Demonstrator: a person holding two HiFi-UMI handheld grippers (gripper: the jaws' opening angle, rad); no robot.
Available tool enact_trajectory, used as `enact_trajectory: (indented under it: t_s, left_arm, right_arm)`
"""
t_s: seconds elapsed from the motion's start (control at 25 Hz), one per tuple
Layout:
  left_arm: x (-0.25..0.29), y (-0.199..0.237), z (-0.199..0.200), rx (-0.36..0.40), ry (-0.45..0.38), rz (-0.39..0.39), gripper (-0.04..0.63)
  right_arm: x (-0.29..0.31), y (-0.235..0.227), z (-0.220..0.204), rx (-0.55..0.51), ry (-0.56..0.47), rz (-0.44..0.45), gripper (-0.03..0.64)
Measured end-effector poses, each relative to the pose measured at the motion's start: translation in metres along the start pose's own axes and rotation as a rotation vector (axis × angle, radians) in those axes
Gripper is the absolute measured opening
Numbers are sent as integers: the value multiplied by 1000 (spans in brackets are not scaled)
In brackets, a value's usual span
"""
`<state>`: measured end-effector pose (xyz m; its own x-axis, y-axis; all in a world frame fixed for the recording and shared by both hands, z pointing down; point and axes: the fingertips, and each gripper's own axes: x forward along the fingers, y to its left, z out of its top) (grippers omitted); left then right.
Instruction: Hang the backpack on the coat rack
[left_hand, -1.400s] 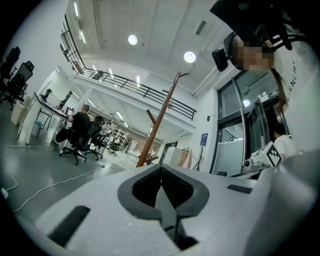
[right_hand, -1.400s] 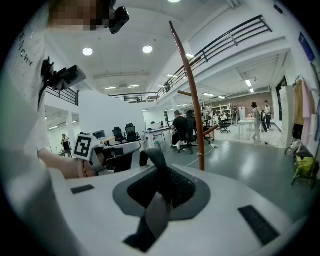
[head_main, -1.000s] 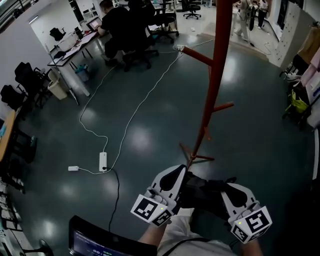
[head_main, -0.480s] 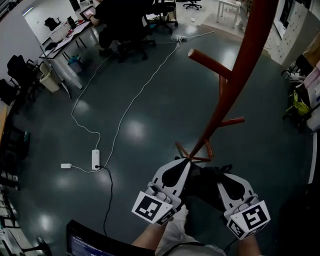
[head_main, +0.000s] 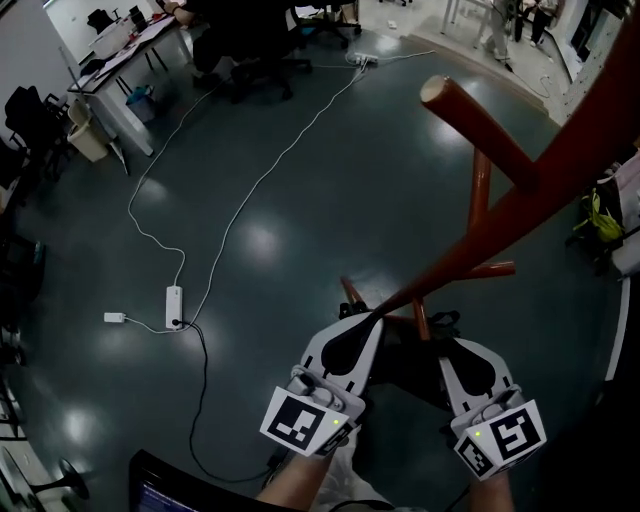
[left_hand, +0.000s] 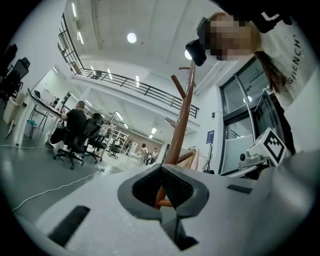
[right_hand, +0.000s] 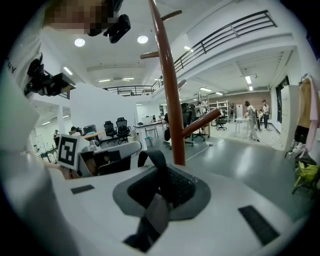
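The red-brown coat rack (head_main: 570, 150) slants up from its base just beyond my grippers, with one upper peg (head_main: 470, 115) jutting left. The black backpack (head_main: 405, 365) hangs low between both grippers. My right gripper (head_main: 445, 345) is shut on a black strap loop (right_hand: 159, 165) of the backpack, clear in the right gripper view (right_hand: 160, 187). My left gripper (head_main: 368, 322) sits against the backpack's left side with its jaws together (left_hand: 162, 200). No strap shows between them in the left gripper view. The rack's pole (left_hand: 182, 120) (right_hand: 167, 90) stands straight ahead of both.
A white power strip (head_main: 174, 300) and its long cable (head_main: 250, 190) lie on the dark floor to the left. Desks and office chairs (head_main: 110, 70) fill the far left. A yellow-green bag (head_main: 597, 212) sits at the right edge, a dark screen (head_main: 170, 490) at the bottom left.
Both grippers have carried the backpack toward the coat rack. The pole and its upper peg now loom larger and nearer at the upper right. The grips look the same.
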<state>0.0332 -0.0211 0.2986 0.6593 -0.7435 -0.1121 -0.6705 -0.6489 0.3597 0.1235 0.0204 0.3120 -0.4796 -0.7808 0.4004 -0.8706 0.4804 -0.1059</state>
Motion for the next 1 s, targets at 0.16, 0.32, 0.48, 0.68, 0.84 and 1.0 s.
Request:
enact_trajectory:
  t_s: [0.16,0.32,0.48,0.68,0.84,1.0]
  left_arm:
    - [7,7,-15,-32,16,8,11]
    - [12,11,-21,-50,26,8,11]
    - [15,11,-30,-55,42,1,11]
    - [15,19,-42,-61,59,18,11]
    - [13,25,-56,-64,78,41,11]
    - [10,33,-62,-69,76,55,11]
  right_arm:
    - [11,-11,-8,5,25,4,48]
    - [17,-16,-10,13,38,12,48]
    - [21,-23,-17,11,55,6,48]
    - [29,-24,-29,-22,94,-9,48]
    - [35,-22,-40,-52,122,-9,48]
    - [44,-21,-44,-78,124,-10,49]
